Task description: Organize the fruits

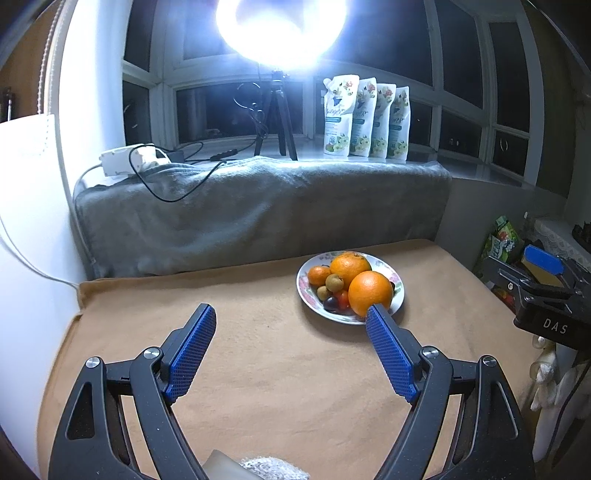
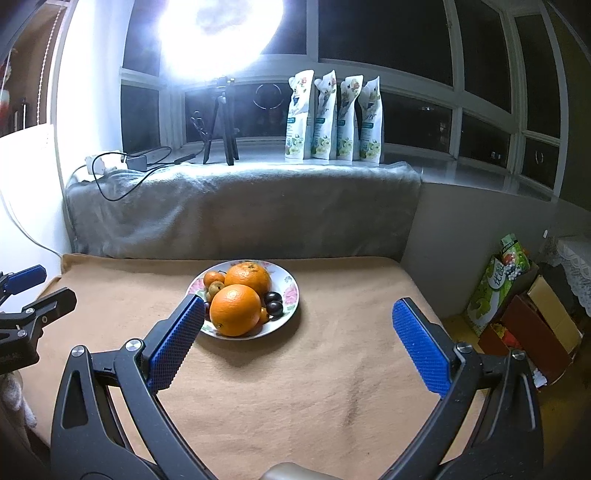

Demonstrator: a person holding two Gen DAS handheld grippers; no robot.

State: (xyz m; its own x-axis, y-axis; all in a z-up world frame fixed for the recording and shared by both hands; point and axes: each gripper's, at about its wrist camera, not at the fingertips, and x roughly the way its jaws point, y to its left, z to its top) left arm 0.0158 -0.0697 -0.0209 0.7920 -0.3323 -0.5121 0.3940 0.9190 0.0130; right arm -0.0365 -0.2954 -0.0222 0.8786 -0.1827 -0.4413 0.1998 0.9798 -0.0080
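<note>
Holding oranges [image 2: 235, 309], small fruits: floral plate [image 2: 291, 291] on tan cloth [image 2: 295, 387]. Left gripper [image 1: 291, 317], right gripper [image 2: 298, 308] fingers released, empty.

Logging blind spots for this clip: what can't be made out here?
- Small fruits on the plate: the near orange and right gripper finger hide some in the right wrist view.
- Pouches: print too small in both views.
- Ring light: glare washes it out.
- Box: partly cut off.
</note>
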